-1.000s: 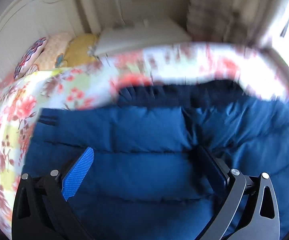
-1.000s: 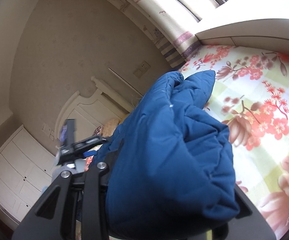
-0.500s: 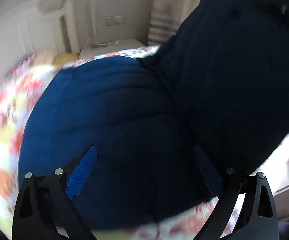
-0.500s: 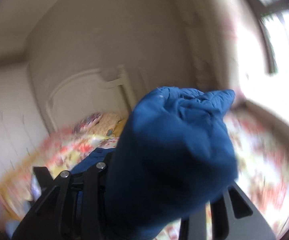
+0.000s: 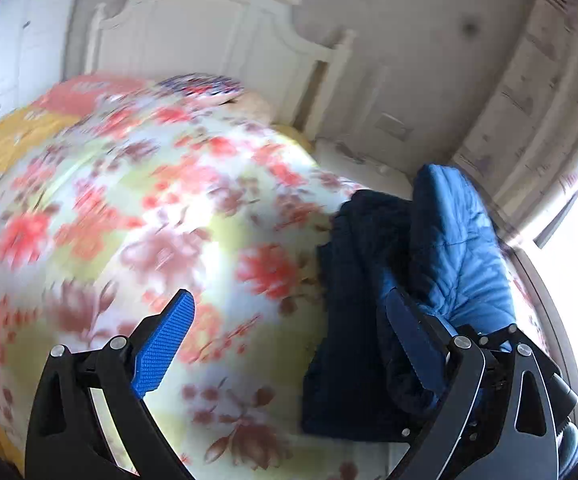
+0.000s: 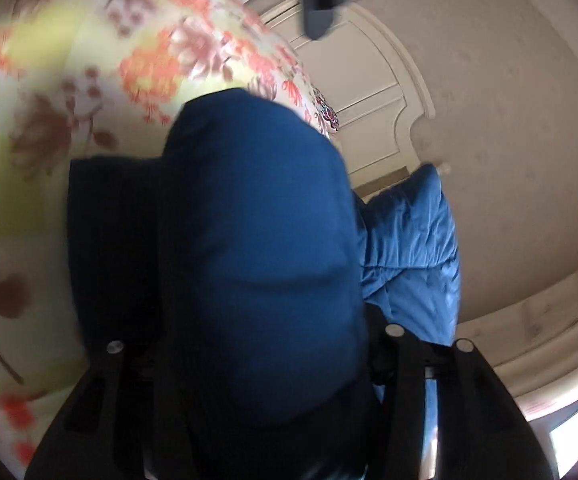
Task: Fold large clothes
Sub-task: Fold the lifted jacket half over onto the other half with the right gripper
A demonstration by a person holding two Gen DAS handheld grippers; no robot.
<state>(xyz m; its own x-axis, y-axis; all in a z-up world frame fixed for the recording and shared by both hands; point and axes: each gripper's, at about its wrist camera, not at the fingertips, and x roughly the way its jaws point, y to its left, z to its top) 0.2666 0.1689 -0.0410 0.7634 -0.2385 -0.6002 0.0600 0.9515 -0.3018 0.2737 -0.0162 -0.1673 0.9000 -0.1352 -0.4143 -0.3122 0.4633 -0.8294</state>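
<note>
Blue quilted jacket bunched upright on the floral bedspread.

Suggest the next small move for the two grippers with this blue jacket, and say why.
Probably bring the right gripper down so the bunched blue jacket it clamps settles on the floral bedspread. The left gripper is open and holds nothing, with the jacket beside its right finger, so it could then pin the fold. Both views are blurred, so contact is unclear.
</note>
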